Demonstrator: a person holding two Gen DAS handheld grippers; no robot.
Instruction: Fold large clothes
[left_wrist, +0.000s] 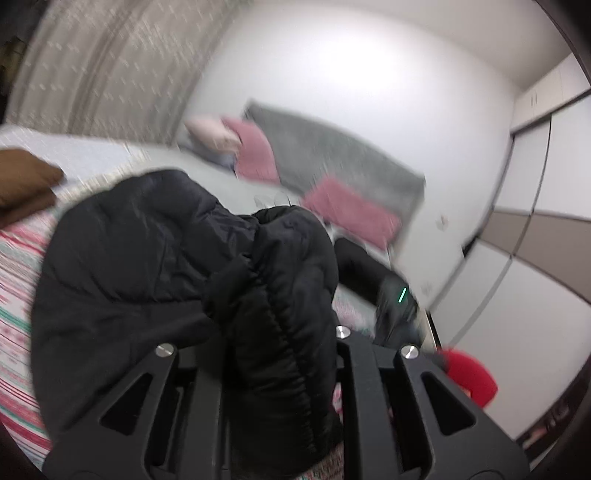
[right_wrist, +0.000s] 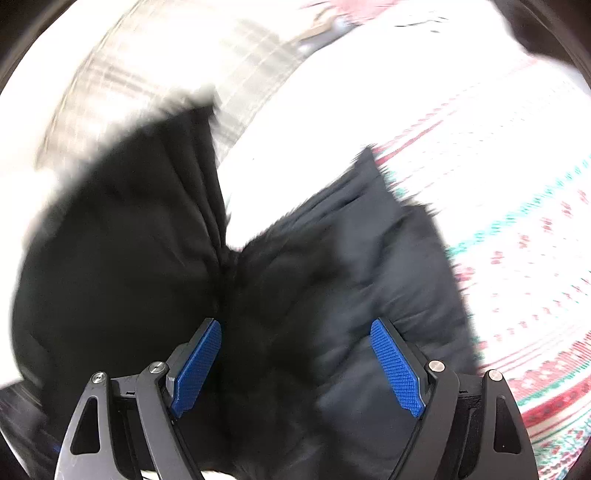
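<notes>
The black puffer jacket (left_wrist: 155, 266) filled the near view, bunched and quilted, held up over the patterned bed (left_wrist: 18, 295) with its bulk running toward 10 o'clock from the left tongs (left_wrist: 280, 354), which were clamped on a gathered seam. The right tongs (right_wrist: 295, 365) stood wide, blue pads (right_wrist: 397, 365) bare, with the jacket lying straight ahead at 12 o'clock, so that hand seemed nearer a fresh grip.

Pink pillows (left_wrist: 255, 153) against grey headboard (left_wrist: 343, 162); brown cushion (left_wrist: 22, 181) left.

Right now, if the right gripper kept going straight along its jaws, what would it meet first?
The black padded jacket. The right gripper has its jaws spread wide, and the jacket's dark fabric fills the view between and beyond them. The frame is blurred, so the depth is unclear; the patterned bedspread lies off to the side.
</notes>
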